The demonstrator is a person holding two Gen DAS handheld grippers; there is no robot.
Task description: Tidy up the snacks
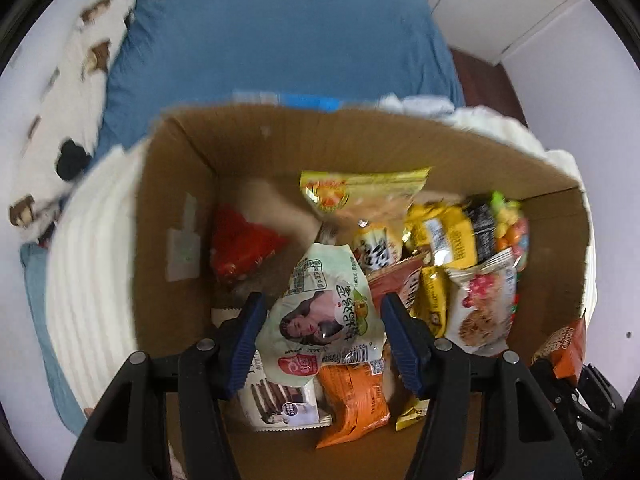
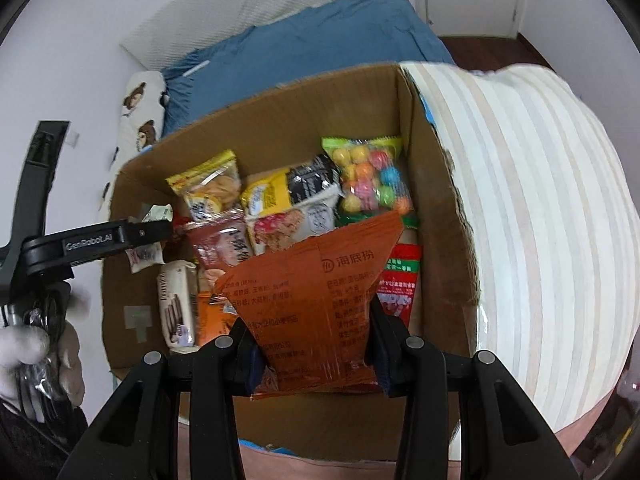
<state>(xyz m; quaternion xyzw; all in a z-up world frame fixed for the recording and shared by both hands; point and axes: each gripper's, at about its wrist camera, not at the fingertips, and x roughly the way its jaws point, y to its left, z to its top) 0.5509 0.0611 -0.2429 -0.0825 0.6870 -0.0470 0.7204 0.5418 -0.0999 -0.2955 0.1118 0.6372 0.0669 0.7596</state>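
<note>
An open cardboard box [image 1: 180,184] holds several snack packets. My left gripper [image 1: 322,334] is over the box with its blue fingers wide apart. A pale green packet with a woman's face [image 1: 320,308] lies between them, touching neither finger. My right gripper [image 2: 312,354] is shut on an orange-brown packet [image 2: 316,300] with printed text, held above the box's near right part [image 2: 440,200]. That packet also shows at the right edge of the left wrist view [image 1: 564,348]. The left gripper shows at the left of the right wrist view [image 2: 148,236].
In the box lie a bag of coloured candy balls [image 2: 372,178], yellow packets [image 2: 268,194], a red packet [image 1: 240,244], an orange packet [image 1: 352,400] and a white biscuit pack [image 2: 176,304]. A cream striped quilt [image 2: 540,220] wraps around the box. The box sits on a bed with a blue sheet [image 1: 280,40].
</note>
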